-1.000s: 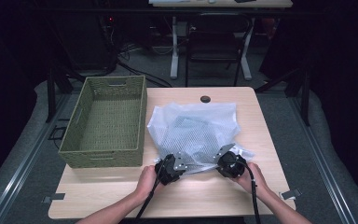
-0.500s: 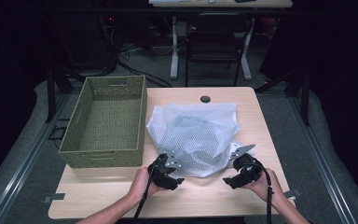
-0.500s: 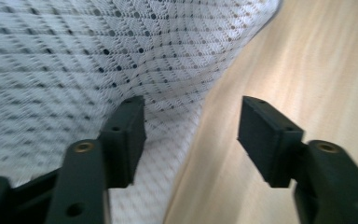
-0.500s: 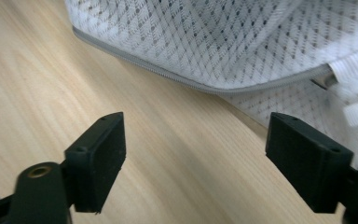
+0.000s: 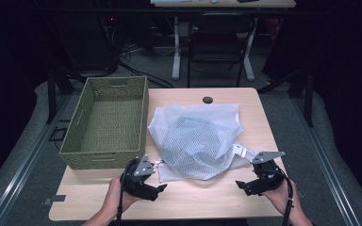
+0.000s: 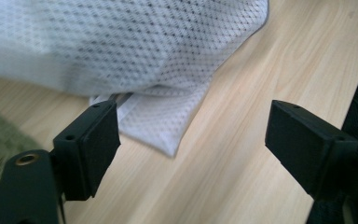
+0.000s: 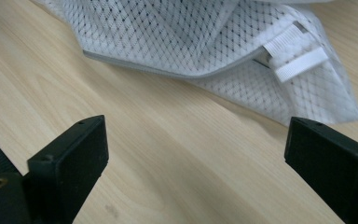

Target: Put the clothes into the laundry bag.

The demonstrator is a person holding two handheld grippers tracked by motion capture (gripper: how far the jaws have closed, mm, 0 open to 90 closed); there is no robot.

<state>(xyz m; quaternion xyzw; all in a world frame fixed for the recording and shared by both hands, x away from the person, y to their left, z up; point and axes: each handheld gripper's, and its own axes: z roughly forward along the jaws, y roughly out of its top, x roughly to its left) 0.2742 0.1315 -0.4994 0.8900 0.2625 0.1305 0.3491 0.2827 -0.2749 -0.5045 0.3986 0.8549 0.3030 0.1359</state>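
A white mesh bag (image 5: pixel 195 141) lies crumpled in the middle of the wooden table (image 5: pixel 207 200), with something darker dimly showing inside it. My left gripper (image 5: pixel 155 182) hovers just off the bag's near left corner (image 6: pixel 168 135). Its jaws have just been opening and stand wide, with no pad touching the mesh (image 6: pixel 121 46). My right gripper (image 5: pixel 244 182) is near the bag's right corner, where a white strap tab (image 7: pixel 296 56) sticks out of the mesh (image 7: pixel 191 37). Its jaws have also just been opening and stand wide over bare wood, holding nothing.
A green woven basket (image 5: pixel 106 125) stands on the table's left side, close beside the bag. A small black disc (image 5: pixel 208 100) sits near the far edge. Beyond the table are a chair (image 5: pixel 214 42) and a desk's legs. Bare wood runs along the near edge.
Both grippers were shut on the bag's near edge; they have opened, let it go and drawn back toward the person and apart. The bag rests on the table.
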